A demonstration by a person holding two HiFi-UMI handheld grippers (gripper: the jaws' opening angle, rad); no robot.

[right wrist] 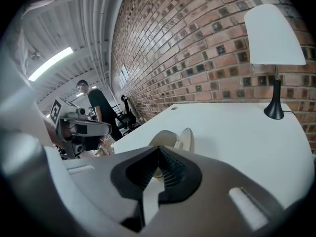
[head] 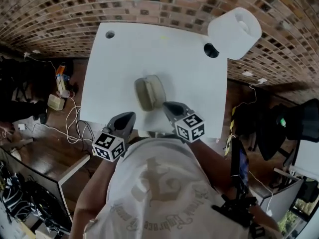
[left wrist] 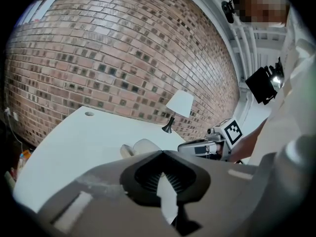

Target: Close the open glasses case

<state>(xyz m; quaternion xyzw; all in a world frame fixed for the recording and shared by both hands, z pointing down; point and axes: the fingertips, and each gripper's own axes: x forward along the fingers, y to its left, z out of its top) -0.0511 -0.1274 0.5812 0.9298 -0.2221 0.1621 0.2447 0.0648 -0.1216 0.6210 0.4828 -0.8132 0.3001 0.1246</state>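
- Currently in the approach step: glasses case [head: 149, 92] lies open on the table [head: 114, 68], just ahead of both tips and nearer the right gripper [head: 167, 105].
- Left gripper [head: 130, 115] and right gripper have jaws together, nothing between them.
- Next, probably: one closed tip pushes the raised half over while the other steadies the base.
- Head view shows both grippers flanking the case; only the right gripper view shows the halves gaping and a person [right wrist: 98, 107] beyond.

A loft-like lab or workroom: rough red-brown brick wall [head: 149, 1] behind the white rectangular table [head: 124, 59], tangled white cables [head: 72, 121] on the dark wooden floor [head: 55, 158] (by the table's left edge), bright strip ceiling light [right wrist: 49, 63].
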